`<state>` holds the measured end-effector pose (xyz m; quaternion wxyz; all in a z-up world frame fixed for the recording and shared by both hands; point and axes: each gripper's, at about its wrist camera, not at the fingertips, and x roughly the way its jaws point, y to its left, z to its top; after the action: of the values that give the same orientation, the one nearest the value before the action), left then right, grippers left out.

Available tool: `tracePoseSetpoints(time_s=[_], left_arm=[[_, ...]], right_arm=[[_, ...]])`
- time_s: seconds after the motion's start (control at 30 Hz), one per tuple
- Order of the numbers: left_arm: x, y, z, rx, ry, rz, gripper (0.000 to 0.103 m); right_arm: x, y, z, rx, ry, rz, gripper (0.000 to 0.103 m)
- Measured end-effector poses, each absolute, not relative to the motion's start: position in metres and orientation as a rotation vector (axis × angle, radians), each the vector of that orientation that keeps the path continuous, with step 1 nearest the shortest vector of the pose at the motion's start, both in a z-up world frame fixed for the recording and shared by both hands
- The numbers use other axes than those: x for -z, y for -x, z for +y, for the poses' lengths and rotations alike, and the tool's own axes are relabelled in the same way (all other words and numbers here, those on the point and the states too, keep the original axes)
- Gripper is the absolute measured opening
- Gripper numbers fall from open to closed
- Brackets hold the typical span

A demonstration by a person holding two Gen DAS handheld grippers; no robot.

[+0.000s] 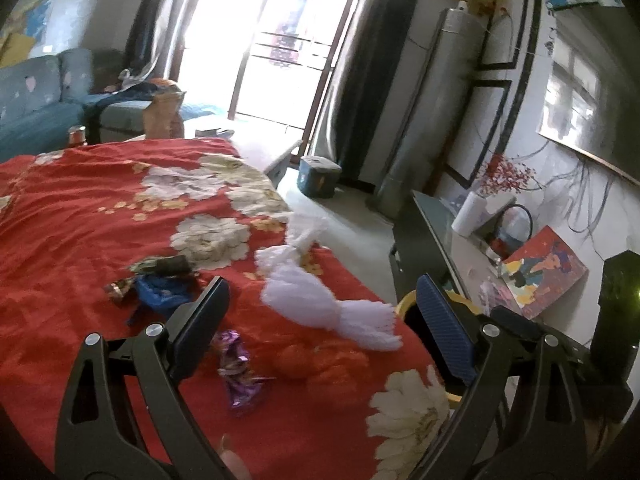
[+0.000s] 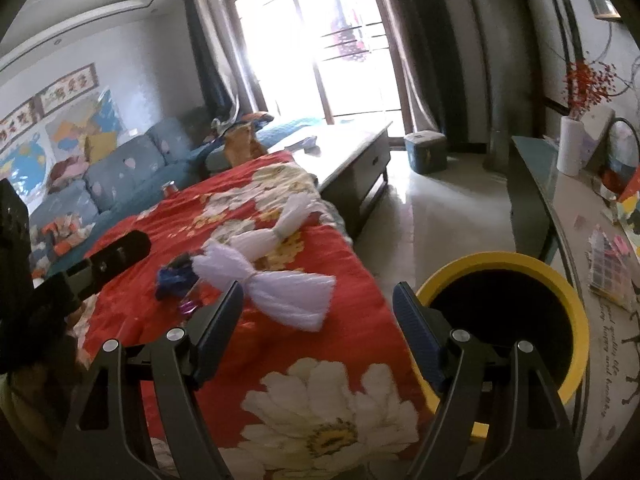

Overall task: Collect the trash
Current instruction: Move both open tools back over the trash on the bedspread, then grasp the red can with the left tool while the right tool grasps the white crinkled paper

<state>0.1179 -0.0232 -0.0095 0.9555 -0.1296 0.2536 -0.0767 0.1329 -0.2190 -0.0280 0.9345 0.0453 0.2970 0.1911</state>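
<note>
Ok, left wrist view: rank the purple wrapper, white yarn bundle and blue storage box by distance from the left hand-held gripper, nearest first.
1. Purple wrapper, between the fingers of the left hand-held gripper, on the red cloth.
2. White yarn bundle, just beyond, mid-cloth.
3. Blue storage box, on the floor by the curtain.

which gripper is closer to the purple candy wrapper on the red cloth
Left. The left gripper hangs open almost over the purple wrapper. The right gripper is open further toward the yellow bin.
</note>
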Motion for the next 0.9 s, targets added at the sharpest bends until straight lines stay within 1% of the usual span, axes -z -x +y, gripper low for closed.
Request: tracePoseSetpoints(time_s=[0.4, 0.7, 0.83, 0.9], left_arm=[[0.014, -0.103, 0.026, 0.047, 0.295, 0.514, 0.086], [0.016, -0.092, 0.056, -0.020, 0.285, 0.521, 0.086], [0.025, -0.087, 0.072, -0.060, 0.289, 0.546, 0.086], [0.033, -0.086, 0.080, -0.083, 0.290, 0.572, 0.086]], right_arm=[[0.028, -0.138, -0.162, -0.497, 0.021, 0.629, 0.074], [0.039, -0.152, -0.118, -0.560, 0.126, 0.656, 0.075], [0.046, -0.164, -0.105, -0.573, 0.167, 0.674, 0.078], [0.050, -0.171, -0.100, -0.573, 0.183, 0.691, 0.078]])
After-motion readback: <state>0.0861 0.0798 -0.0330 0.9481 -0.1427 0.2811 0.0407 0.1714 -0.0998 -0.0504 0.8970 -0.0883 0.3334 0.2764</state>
